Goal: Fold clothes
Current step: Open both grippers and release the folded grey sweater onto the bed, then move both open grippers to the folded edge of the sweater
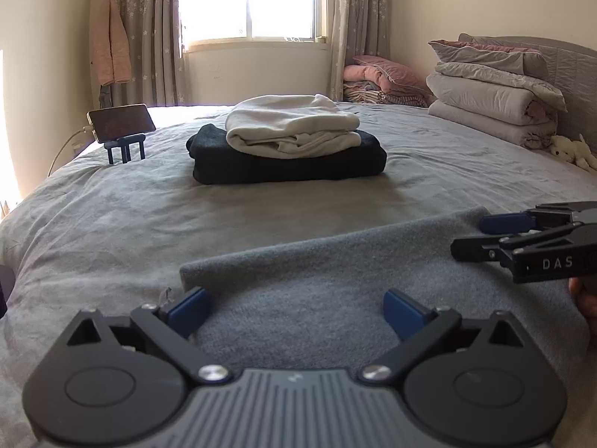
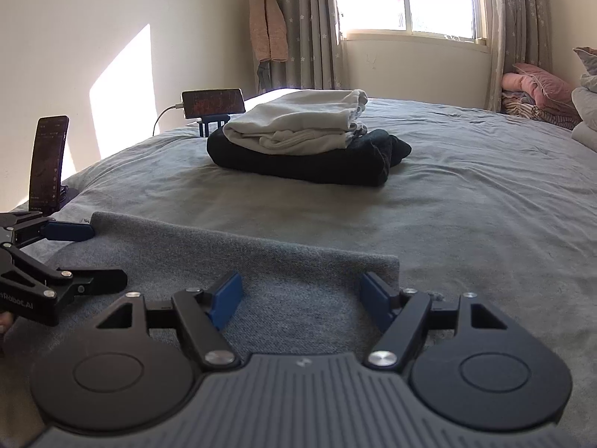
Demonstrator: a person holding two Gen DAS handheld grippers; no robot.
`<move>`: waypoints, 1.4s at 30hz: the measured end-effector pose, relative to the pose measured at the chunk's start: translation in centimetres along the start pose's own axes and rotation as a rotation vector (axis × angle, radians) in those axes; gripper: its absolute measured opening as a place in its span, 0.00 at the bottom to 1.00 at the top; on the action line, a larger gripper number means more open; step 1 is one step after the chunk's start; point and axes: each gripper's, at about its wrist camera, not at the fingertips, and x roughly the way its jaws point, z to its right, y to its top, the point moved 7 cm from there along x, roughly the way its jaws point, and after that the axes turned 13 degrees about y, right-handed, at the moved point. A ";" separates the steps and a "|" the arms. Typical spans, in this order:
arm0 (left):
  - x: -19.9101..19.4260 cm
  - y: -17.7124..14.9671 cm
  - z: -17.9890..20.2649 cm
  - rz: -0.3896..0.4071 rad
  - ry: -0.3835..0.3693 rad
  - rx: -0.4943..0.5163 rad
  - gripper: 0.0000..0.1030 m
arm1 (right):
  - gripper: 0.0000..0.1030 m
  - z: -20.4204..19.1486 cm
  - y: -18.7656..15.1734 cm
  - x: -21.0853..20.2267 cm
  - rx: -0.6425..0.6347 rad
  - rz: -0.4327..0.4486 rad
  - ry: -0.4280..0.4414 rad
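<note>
Two grippers, left gripper (image 1: 294, 310) and right gripper (image 2: 300, 295), are held jaws apart, unclamped, over grey garment (image 1: 335, 272); grey-sheeted bed (image 1: 112, 216) ahead, window (image 1: 246, 0) beyond.

Wide bed (image 1: 112, 216) under a grey sheet. Near its middle, a dark folded garment (image 1: 287, 162). Nearer than that garment, a grey folded cloth (image 1: 335, 272); left of it, a phone stand (image 1: 125, 149); right of it, stacked quilts (image 1: 492, 104) and a plush toy (image 1: 572, 151).

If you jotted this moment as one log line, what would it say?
left gripper open | right gripper open | grey garment flat on bed, released | folded stack beyond
</note>
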 end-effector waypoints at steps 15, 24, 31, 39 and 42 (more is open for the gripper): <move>-3.5 2.0 -1.2 0.150 0.022 0.008 0.99 | 0.74 -0.4 1.3 -3.8 0.001 0.109 -0.010; -4.0 -0.1 3.5 0.068 -0.221 0.156 0.99 | 0.74 -5.6 -0.7 -1.9 -0.106 -0.016 0.193; -3.2 -1.5 3.5 0.021 -0.259 0.171 1.00 | 0.78 -4.5 -1.9 -1.6 -0.081 -0.088 0.263; -3.1 -1.7 3.5 0.015 -0.273 0.167 1.00 | 0.78 -3.7 -2.1 -2.3 -0.075 -0.096 0.308; -2.9 -1.7 3.6 0.003 -0.270 0.172 1.00 | 0.78 -3.6 -2.1 -2.3 -0.060 -0.099 0.312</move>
